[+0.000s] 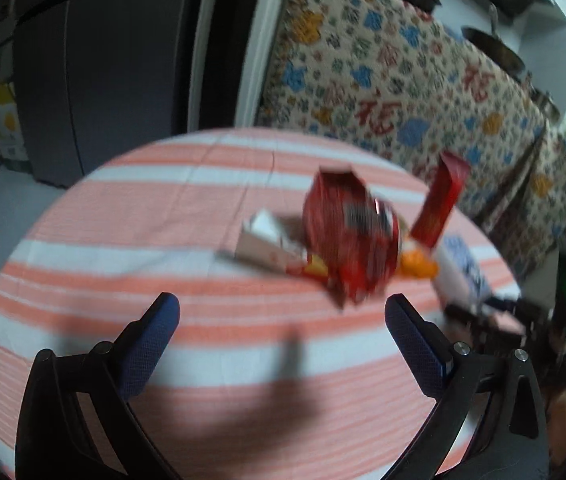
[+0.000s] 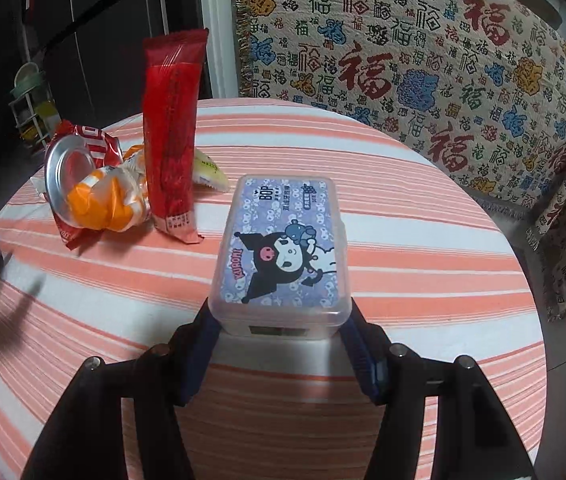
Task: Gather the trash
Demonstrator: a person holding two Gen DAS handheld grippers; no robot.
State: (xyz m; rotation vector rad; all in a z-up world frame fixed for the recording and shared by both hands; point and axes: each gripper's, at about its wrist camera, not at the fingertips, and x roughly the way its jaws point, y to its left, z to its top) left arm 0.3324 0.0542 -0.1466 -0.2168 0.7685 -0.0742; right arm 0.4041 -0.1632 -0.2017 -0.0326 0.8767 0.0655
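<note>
My right gripper (image 2: 279, 326) is shut on a clear plastic box with a purple cartoon lid (image 2: 283, 246), held just above the striped round table (image 2: 423, 248). A trash pile lies at the table's left: a crushed red can (image 2: 69, 168), an orange wrapper (image 2: 103, 196) and a long red wrapper (image 2: 171, 140) standing up. My left gripper (image 1: 283, 312) is open and empty over the table, close in front of the red can (image 1: 349, 236). In that blurred view the red wrapper (image 1: 441, 200), a pale carton (image 1: 267, 242) and the box (image 1: 463, 268) also show.
A patterned throw covers a sofa (image 2: 423, 64) behind the table. A dark cabinet (image 1: 103, 72) and a small rack (image 2: 29, 96) stand at the left. The right gripper's body (image 1: 523, 320) shows at the right edge of the left wrist view.
</note>
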